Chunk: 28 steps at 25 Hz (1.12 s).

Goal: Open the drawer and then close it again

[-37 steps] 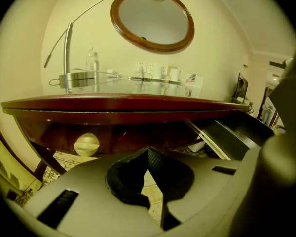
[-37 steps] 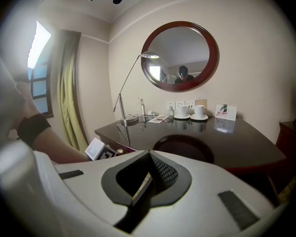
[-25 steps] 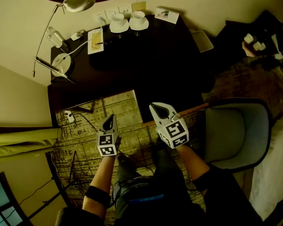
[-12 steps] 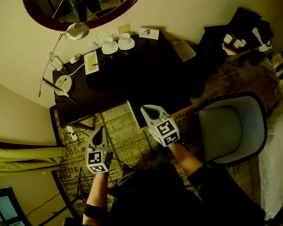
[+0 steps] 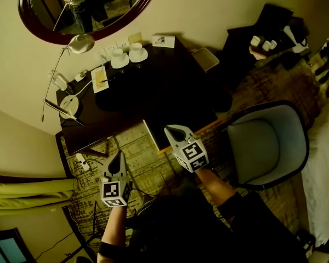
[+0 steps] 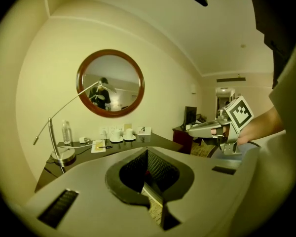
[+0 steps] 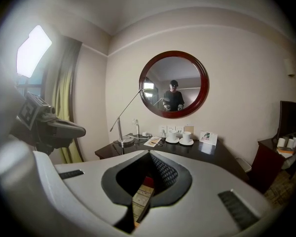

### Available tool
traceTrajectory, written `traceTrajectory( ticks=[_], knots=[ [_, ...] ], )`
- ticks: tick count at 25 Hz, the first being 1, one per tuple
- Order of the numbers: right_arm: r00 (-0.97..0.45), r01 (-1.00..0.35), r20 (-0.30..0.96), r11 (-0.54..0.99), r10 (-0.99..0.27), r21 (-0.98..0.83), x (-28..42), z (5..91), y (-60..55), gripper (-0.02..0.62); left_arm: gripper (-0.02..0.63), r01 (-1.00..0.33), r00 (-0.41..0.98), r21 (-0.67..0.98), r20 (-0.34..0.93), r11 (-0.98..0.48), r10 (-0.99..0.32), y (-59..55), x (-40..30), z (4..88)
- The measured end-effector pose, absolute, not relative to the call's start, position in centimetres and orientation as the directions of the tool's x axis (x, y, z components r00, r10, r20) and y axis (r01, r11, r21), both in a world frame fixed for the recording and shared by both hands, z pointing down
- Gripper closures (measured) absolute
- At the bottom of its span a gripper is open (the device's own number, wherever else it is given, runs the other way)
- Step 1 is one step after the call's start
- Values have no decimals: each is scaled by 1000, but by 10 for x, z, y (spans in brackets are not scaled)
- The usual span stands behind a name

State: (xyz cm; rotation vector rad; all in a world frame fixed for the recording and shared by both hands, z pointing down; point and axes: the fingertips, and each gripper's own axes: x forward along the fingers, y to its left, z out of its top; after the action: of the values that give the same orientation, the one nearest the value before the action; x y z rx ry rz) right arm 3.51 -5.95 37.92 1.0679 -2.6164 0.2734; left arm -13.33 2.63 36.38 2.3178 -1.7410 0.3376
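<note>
Left gripper (image 5: 118, 158), right gripper (image 5: 174, 131): jaws closed together, holding nothing. Drawer not discernible; likely under front of dark wooden desk (image 5: 170, 86), ahead, below jaws. Probably rigid, sliding; take handle at centre.

Nothing legible anywhere — print too small, blurred.

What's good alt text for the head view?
Seen from above, a person holds the left gripper and right gripper, both shut and empty, in front of a dark desk. On the desk stand two cups on saucers and a desk lamp, under a round mirror; a grey armchair sits at right.
</note>
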Motion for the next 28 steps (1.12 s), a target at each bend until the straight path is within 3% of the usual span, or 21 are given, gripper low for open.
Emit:
traceTrajectory(
  ticks=[18,28],
  knots=[
    [-475,-859,436,510,-765,-40,185,436,-62,595,603,-840,522,46,337,-540,-783,-5,3,378],
    [-353,-925,539,372,-765,-78,276,540,-64,595,603,-734,646,54,363,-677,-671,-24,87,421]
  ],
)
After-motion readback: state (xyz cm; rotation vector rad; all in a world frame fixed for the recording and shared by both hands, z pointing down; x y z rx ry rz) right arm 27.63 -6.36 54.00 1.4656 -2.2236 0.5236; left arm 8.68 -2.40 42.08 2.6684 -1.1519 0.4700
